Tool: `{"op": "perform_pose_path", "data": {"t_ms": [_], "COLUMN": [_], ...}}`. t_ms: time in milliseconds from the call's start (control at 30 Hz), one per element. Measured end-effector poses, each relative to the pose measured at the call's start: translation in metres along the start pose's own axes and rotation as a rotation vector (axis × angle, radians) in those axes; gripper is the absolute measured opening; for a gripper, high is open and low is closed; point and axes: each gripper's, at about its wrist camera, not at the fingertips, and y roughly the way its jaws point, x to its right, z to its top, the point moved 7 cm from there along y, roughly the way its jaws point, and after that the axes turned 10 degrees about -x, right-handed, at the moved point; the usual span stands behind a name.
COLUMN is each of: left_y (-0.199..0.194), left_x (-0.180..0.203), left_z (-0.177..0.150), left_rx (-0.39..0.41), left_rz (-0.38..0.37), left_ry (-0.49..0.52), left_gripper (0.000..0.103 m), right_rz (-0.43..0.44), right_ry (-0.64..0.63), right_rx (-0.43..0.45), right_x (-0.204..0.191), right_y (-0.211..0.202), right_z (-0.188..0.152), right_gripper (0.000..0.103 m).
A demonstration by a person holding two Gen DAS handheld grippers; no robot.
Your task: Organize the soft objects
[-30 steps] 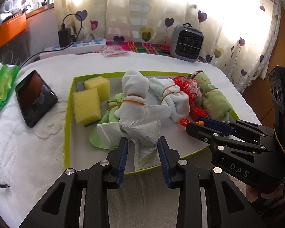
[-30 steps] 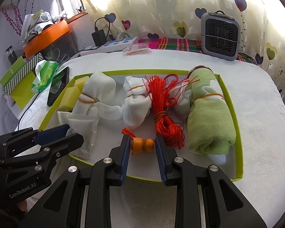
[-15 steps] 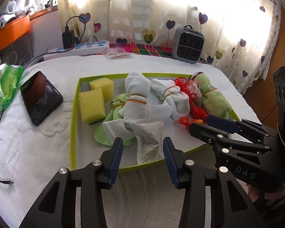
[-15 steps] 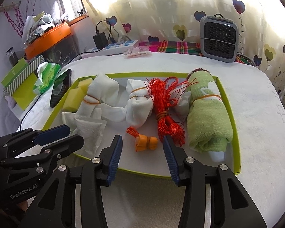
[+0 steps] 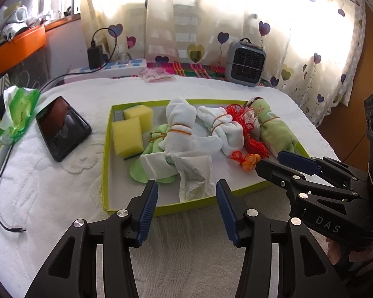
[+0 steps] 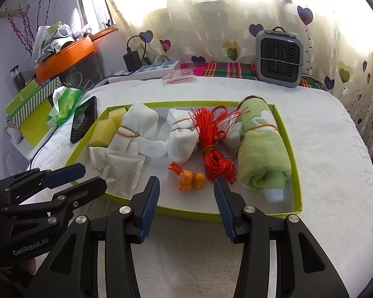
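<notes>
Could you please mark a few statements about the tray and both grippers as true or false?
1. The orange earplugs lie in the tray. True.
2. The right gripper is clamped on the earplugs. False: its jaws have just been opening and stand clear of them.
3. The left gripper holds a sponge. False: it is open and empty; both sponges lie in the tray.
4. The green towel is rolled and banded. True.
5. The phone lies inside the tray. False: it lies outside, beside it.
</notes>
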Motion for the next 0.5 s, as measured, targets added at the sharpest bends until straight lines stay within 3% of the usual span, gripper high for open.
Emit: {"op": "perform_pose_path", "data": {"t_ms": [433, 500], "left_y": [-0.017, -0.015], "left_x": [0.001, 0.0], "left_z": [-0.02, -0.026], "left_rx": [0.01, 0.0], "left_rz": [0.043, 0.052], "left_ry": [-0.015, -0.02], "left_gripper": [0.048, 0.048], "right_rz": [-0.059, -0.077], "right_ry": [-0.007, -0.009], "right_rx": [0.032, 0.033], "right_x": [0.0, 0.0], "right_y": [-0.021, -0.023], "right_z": [-0.016, -0.02], "right_gripper": [0.049, 0.055]}}
